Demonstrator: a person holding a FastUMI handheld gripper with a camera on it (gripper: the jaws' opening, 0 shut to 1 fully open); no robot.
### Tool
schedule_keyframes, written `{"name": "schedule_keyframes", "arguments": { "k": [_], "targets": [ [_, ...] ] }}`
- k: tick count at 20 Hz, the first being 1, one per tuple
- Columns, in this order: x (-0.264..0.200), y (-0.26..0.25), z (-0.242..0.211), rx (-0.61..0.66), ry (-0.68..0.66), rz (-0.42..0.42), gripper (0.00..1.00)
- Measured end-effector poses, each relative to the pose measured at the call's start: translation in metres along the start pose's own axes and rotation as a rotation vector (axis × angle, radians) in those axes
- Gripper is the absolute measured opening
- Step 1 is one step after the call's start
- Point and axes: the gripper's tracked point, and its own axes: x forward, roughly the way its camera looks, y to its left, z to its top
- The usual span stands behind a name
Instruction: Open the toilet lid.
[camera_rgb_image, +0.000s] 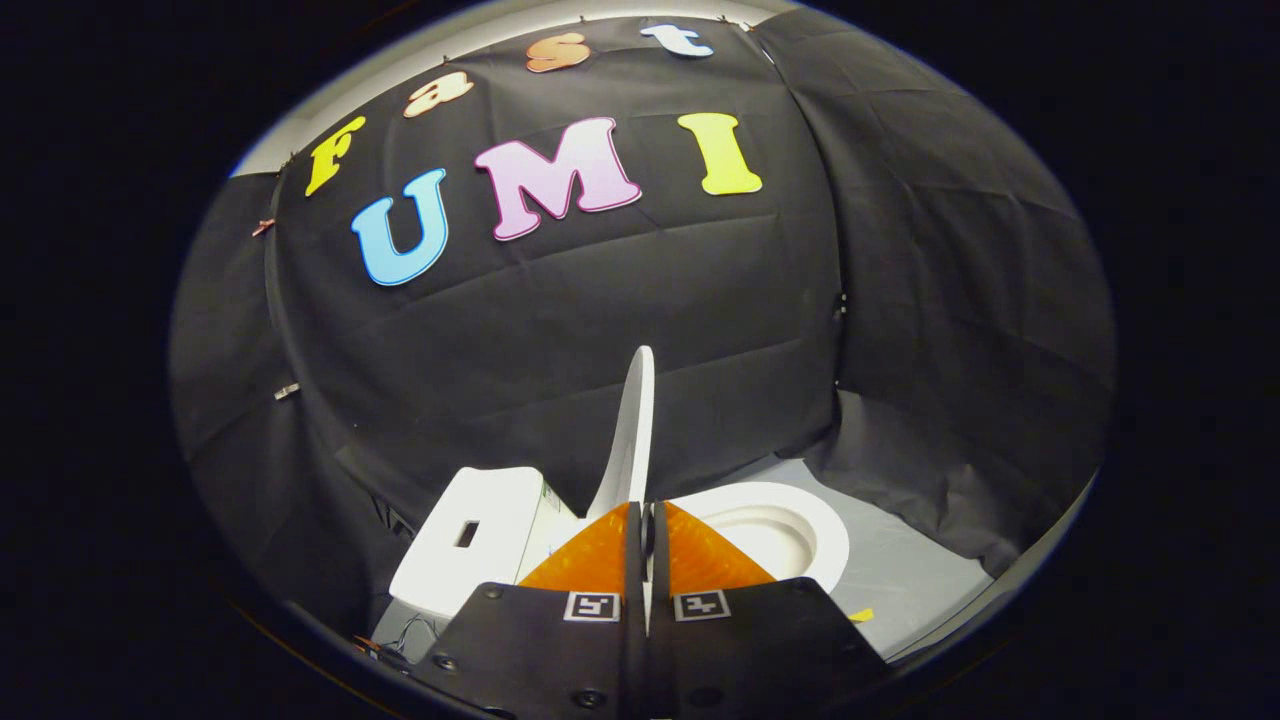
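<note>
The gripper (645, 512) is pinching the lid (632, 430), which is standing upright at 12 o'clock; the bowl (800, 525) is lying open at 2 o'clock, tank (480, 540) at 10.

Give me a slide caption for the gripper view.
Gripper with jaws closed on the raised white toilet lid, held upright beside the tank above the open bowl.

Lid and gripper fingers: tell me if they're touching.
Touching. The gripper view shows the fingers closed on the lower edge of the raised lid, which stands nearly upright above the seat, with no gap visible.
</note>
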Motion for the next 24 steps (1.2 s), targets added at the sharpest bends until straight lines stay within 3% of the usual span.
{"name": "schedule_keyframes", "arguments": {
  "k": [9,24],
  "targets": [
    [-0.011,0.086,-0.003,-0.168,-0.045,0.033,0.05],
    [-0.018,0.212,-0.04,-0.325,-0.057,0.153,0.05]
  ]
}}
